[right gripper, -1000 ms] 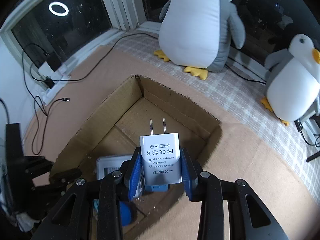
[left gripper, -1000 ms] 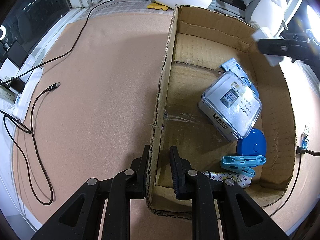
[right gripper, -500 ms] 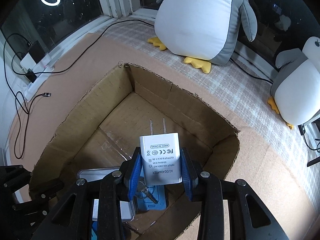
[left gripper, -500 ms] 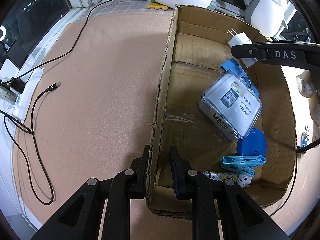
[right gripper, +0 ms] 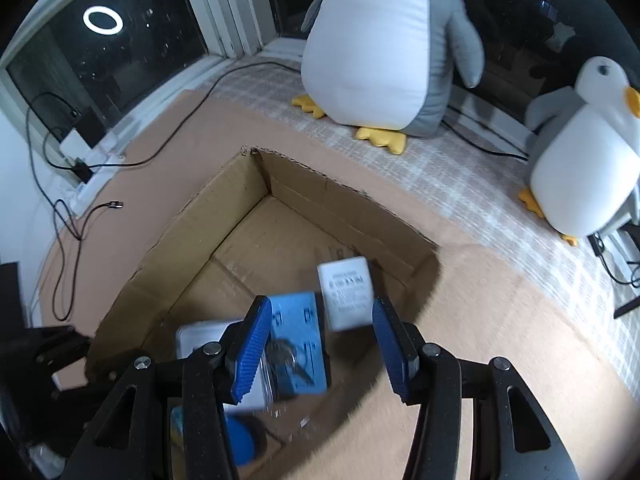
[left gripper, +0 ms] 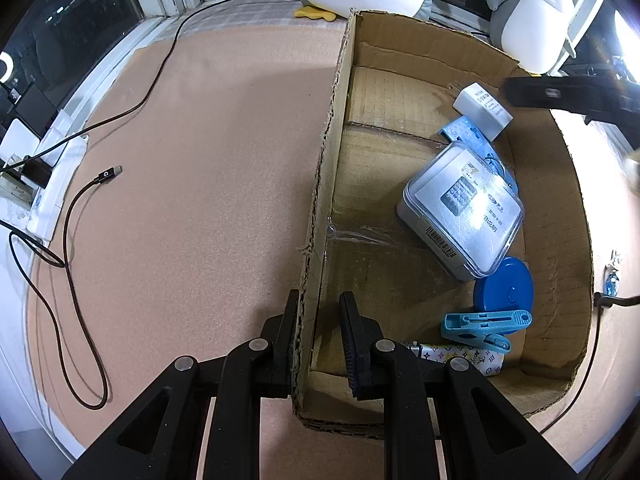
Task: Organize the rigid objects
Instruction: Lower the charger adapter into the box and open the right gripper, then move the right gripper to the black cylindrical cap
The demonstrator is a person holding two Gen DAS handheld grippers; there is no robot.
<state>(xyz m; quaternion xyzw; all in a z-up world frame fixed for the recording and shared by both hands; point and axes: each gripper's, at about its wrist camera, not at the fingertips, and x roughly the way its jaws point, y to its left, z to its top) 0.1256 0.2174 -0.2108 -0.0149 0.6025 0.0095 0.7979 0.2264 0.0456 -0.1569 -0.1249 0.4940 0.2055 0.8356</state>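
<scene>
1. The white charger (left gripper: pixel 482 110) has small dark print on its side. The words are too blurry to read. It is one charger, and its two metal prongs point toward the far wall of the box.
2. The charger is inside the cardboard box (left gripper: pixel 326 168), near the far right corner, just beside a blue card pack (left gripper: pixel 464 132). It touches no tongs.
3. The right gripper (right gripper: pixel 320 350) has blue pads (right gripper: pixel 252 350). Its jaws have just been opening and now stand apart with nothing pressed between them. The charger sits lower down in the box, seen in the gap between them.
4. The left gripper (left gripper: pixel 318 334) is closed tight on the near left wall of the box. One finger is outside the wall and one is inside.
5. A clear case (left gripper: pixel 460 208) with a white card inside lies in the middle of the box. It has a bar code on its edge and some print that is too small to read.
6. There is one round blue lid (left gripper: pixel 506 292), one light blue clothes peg (left gripper: pixel 480 326), and one small white thing with dark logo marks (left gripper: pixel 460 358) near the front wall.
7. Two plush penguins sit past the box, a big one (right gripper: pixel 384 48) and a small one (right gripper: pixel 588 152) with an orange beak.
8. A black cable (left gripper: pixel 80 208) with a plug end lies on the pink mat (left gripper: pixel 192 184), well apart from the box.
</scene>
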